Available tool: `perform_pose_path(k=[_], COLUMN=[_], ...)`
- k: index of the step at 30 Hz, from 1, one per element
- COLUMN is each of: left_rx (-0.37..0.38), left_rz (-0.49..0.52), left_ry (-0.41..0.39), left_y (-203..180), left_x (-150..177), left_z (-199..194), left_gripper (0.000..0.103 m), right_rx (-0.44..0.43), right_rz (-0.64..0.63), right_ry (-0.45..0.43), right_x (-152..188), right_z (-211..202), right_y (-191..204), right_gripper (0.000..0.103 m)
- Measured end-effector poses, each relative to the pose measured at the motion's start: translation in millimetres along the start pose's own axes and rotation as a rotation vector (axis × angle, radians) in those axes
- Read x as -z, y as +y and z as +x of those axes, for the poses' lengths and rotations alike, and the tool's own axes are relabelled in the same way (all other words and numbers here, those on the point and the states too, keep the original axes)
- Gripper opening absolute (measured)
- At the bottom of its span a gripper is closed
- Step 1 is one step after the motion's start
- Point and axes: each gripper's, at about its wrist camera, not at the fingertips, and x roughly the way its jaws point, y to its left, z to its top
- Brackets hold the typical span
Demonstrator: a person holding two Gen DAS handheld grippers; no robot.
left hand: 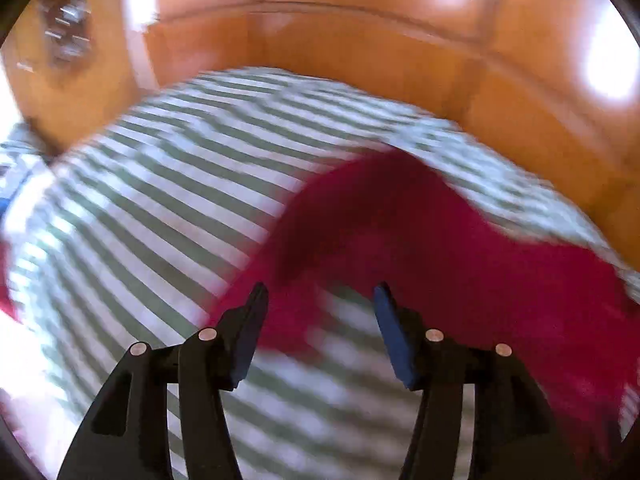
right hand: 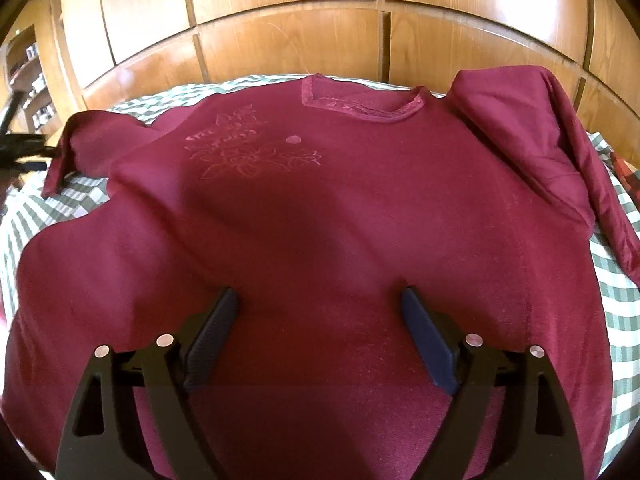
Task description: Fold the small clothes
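Wood panelling behind striped bedcover, soft maroon shirt spread flat on it, floral stitching near neckline, right gripper wide open above shirt, left gripper open, empty, over blurred sleeve.

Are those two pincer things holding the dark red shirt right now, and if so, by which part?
Nothing is held. The left gripper and right gripper are both open, with only the maroon long-sleeved shirt and the green-and-white striped cloth showing beyond their fingers.

I'm seeing a maroon sweatshirt with a pale pink floral print, spread on a green-and-white striped bedsheet, warm orange-brown wooden wardrobe panels behind, and black claws with dark blue pads.
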Motion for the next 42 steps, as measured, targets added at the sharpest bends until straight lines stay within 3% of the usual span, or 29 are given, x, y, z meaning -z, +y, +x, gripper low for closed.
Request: perform_pose_path(k=[2,5,11,12,14,15,17,20,21,25,29,33,37,39,42], left_rx=[0.232,0.456,0.594,0.586,0.528,0.507,0.522,0.662,0.663,0.501,0.463,0.438,0.440,0.438,0.439], left_rz=[0.040,0.145,0.278,0.294,0.333,0.328,0.310,0.232,0.224,0.221,0.243,0.306,0.319,0.327,0.330], left_ry=[0.006,0.063,0.199,0.217,0.211,0.214,0.218,0.233,0.239,0.342,0.311,0.298,0.295,0.294,0.291], left_y=[-16,-55,-110,-117,-124,-124,-119,-106,-105,-99,-103,-111,-110,-112,-113], left_x=[34,89,170,181,194,199,201,204,204,229,234,232,224,221,219], left_z=[-24,-46,-45,-44,-44,-46,-55,-85,-89,-60,-62,-67,-68,-66,-69], left_gripper=[0.056,0.061,0.062,0.060,0.042,0.027,0.008,0.007,0.007,0.007,0.007,0.007,0.007,0.007,0.007], right_rx=[0.001,0.005,0.003,0.003,0.004,0.004,-0.004,-0.026,-0.036,-0.026,0.031,0.122,0.268,0.257,0.154], right_rz=[-0.001,-0.003,-0.002,-0.002,-0.003,-0.002,0.002,0.002,0.006,0.001,-0.001,0.062,0.117,0.142,0.181], right_ry=[0.000,-0.001,-0.006,-0.007,-0.007,-0.005,0.000,-0.008,-0.013,-0.006,-0.001,-0.027,0.045,0.109,0.158], right_x=[0,0,0,0,0,-1,-1,2,3,1,4,23,64,83,110], right_z=[0,0,0,0,0,0,-1,-5,-6,-6,-28,-67,-102,-110,-126], right_y=[0,0,0,0,0,1,0,-3,-4,-3,-11,-54,-108,-122,-126], right_gripper=[0.084,0.084,0.084,0.084,0.084,0.084,0.084,0.084,0.084,0.084,0.084,0.084,0.084,0.081,0.059])
